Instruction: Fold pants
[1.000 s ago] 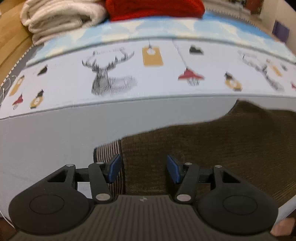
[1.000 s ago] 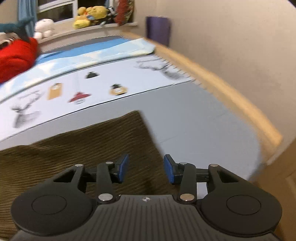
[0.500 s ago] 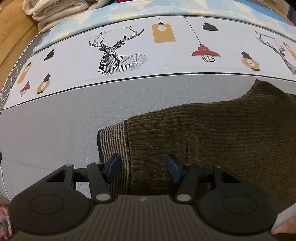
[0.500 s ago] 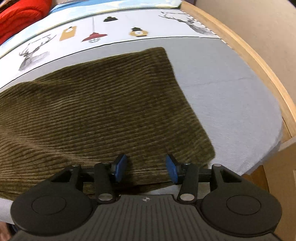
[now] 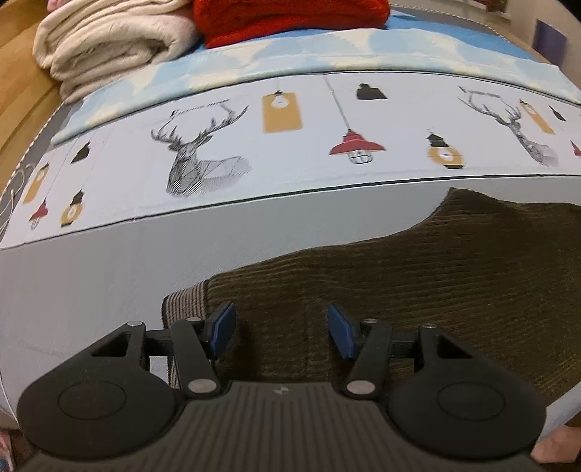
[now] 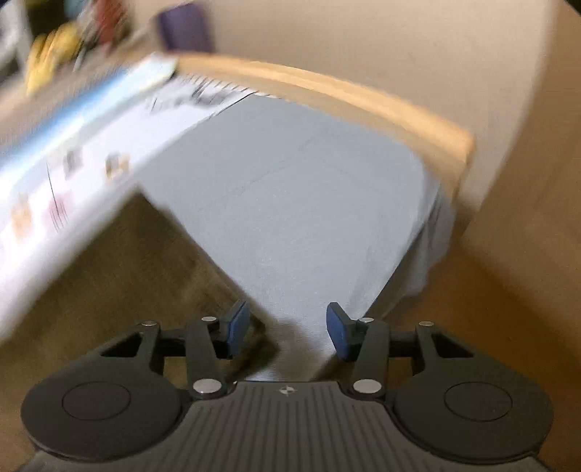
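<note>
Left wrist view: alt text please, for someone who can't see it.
The left gripper hangs open above the striped-waistband end of brown corduroy pants lying flat on a grey bedsheet. Behind are a deer-and-lantern print, a folded cream blanket and a red knit.

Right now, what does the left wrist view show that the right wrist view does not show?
Only the left wrist view shows the striped waistband, the folded cream blanket, the red knit and the deer print, with the left gripper open over the brown corduroy pants.

Only the right wrist view, which is blurred, shows the wooden bed rail, the beige wall and the right gripper, open above a corner of the pants.

Both show the pants on the grey sheet.
</note>
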Tool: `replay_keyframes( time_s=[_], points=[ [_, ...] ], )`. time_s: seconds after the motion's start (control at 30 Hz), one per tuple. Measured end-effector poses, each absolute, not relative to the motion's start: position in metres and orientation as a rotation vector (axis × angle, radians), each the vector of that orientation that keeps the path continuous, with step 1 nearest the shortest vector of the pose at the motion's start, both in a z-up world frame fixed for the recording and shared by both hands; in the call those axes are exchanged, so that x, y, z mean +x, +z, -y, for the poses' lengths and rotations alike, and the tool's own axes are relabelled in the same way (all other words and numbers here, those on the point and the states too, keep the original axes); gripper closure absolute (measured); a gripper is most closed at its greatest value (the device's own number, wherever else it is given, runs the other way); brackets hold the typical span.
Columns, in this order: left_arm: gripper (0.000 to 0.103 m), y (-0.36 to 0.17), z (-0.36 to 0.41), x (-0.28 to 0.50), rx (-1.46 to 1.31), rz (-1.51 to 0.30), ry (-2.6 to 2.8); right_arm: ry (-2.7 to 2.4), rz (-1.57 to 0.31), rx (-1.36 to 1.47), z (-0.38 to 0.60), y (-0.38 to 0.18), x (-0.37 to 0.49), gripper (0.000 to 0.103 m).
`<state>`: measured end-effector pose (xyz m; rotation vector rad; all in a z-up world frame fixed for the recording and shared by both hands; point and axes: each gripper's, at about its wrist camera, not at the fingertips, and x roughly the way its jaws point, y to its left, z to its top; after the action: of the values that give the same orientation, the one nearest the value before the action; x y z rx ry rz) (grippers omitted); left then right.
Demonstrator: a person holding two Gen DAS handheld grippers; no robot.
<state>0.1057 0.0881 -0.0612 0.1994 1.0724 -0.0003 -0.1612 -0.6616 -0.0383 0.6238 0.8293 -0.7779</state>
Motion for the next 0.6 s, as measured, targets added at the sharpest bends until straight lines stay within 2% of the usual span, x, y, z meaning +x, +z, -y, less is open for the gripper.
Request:
replay_keyframes(
  time_s=[0.17, 0.3, 0.5, 0.53, 0.57, 0.6],
  points=[
    [0.041, -0.062, -0.088, 0.110, 0.197, -1.073, 0.000, -0.673, -0.794, 1.107, 0.672, -0.078, -0.181, 0.051],
    [0.041, -0.062, -0.090, 0.109, 0.191, -1.072, -0.007, -0.698, -0.836, 1.121, 0.669, -0.094, -0.171, 0.051],
    [0.041, -0.063, -0.096, 0.108, 0.194, -1.074, 0.000, -0.766, -0.790, 1.094, 0.665, -0.094, -0.163, 0.051],
    [0.041, -0.063, -0.098, 0.108, 0.192, -1.075, 0.004, -0.776, -0.790, 1.081, 0.665, -0.093, -0.161, 0.055],
    [0.041, -0.063, -0.100, 0.108, 0.188, -1.075, 0.008, -0.791, -0.793, 1.066, 0.665, -0.093, -0.160, 0.066],
    [0.041, -0.063, -0.101, 0.108, 0.182, -1.075, 0.011, -0.790, -0.793, 1.059, 0.665, -0.091, -0.160, 0.073]
  ],
)
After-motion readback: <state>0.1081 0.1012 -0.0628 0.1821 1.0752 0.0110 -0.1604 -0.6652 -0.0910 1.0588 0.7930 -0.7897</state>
